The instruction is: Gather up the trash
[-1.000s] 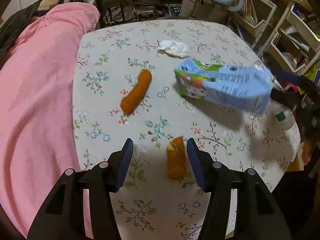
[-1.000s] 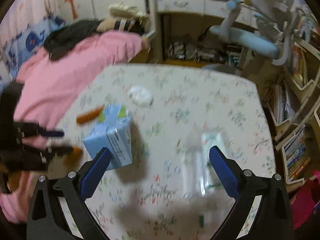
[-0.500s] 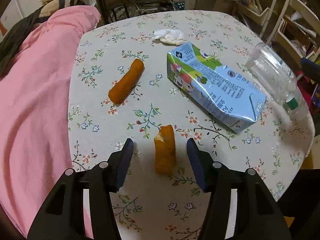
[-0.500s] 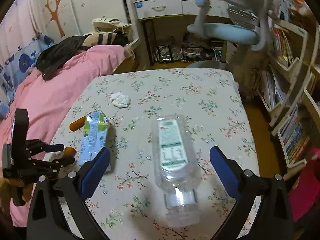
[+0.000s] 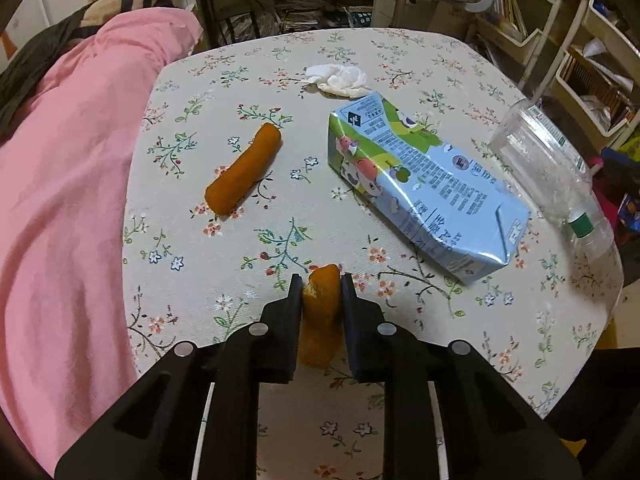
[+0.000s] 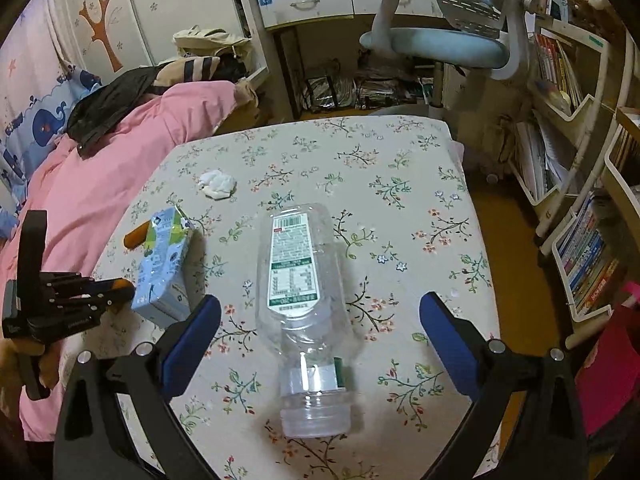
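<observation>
My left gripper [image 5: 320, 286] is shut on a short orange food piece [image 5: 320, 316] near the front edge of the floral table [image 5: 224, 264]. A longer orange stick [image 5: 244, 168], a blue carton [image 5: 424, 192] on its side, a crumpled white tissue [image 5: 338, 78] and a clear plastic bottle [image 5: 548, 168] lie on the table. In the right wrist view, my right gripper [image 6: 320, 324] is open and straddles the clear bottle [image 6: 300, 300] without touching it. The carton [image 6: 164, 268], the tissue [image 6: 217, 184] and my left gripper [image 6: 120, 292] show to its left.
A pink blanket [image 5: 60, 200] lies against the table's left edge. A light blue office chair [image 6: 436, 44] and a desk stand behind the table. Shelves with books [image 6: 588, 248] stand to the right.
My left gripper has closed on the short orange piece. My right gripper moved from the carton to over the bottle and came lower. The carton now lies still on the table.
</observation>
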### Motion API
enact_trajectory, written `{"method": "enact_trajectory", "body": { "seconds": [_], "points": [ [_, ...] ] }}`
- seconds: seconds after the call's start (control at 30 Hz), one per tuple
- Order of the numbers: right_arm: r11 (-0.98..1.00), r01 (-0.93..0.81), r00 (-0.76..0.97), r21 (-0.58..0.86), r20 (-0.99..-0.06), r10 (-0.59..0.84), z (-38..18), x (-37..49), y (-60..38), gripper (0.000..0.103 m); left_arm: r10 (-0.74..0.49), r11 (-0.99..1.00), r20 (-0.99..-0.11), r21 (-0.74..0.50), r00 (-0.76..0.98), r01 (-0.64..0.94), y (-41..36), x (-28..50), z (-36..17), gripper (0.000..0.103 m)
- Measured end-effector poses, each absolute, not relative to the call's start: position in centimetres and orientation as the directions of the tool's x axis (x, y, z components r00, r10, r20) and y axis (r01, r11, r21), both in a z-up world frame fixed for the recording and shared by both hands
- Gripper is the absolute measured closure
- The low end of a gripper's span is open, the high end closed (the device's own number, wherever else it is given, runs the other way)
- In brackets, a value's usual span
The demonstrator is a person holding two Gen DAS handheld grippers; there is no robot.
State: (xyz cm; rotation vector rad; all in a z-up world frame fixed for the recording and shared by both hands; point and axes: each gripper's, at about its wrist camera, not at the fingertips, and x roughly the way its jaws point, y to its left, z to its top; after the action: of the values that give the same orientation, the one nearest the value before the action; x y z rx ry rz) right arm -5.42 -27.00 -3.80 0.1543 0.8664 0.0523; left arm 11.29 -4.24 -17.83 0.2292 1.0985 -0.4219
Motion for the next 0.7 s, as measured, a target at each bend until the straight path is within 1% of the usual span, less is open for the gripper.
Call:
{"method": "enact_trajectory", "body": {
  "seconds": [0.3, 0.47, 0.7],
  "points": [
    [0.985, 0.026, 0.641, 0.173, -0.758, 0.116, -3.8, -5.9, -27.9, 0.008, -0.229, 0.902, -0.88, -0.031, 0.415, 0.431, -4.1, 11.0, -16.6, 0.085],
    [0.979, 0.028, 0.637, 0.204, -0.758, 0.139, -3.7, -6.1, -27.8, 0.008, -0.234, 0.918, -0.866, -0.047, 0.442, 0.393, -3.0, 10.3, -16.0, 0.086],
    [0.967, 0.01, 0.665, 0.255, -0.724, 0.183, -2.1, -8.0, -28.0, 0.008, -0.21, 0.946, -0.861, -0.06, 0.462, 0.319, -2.3, 9.1, -17.7, 0.086]
  ]
}}
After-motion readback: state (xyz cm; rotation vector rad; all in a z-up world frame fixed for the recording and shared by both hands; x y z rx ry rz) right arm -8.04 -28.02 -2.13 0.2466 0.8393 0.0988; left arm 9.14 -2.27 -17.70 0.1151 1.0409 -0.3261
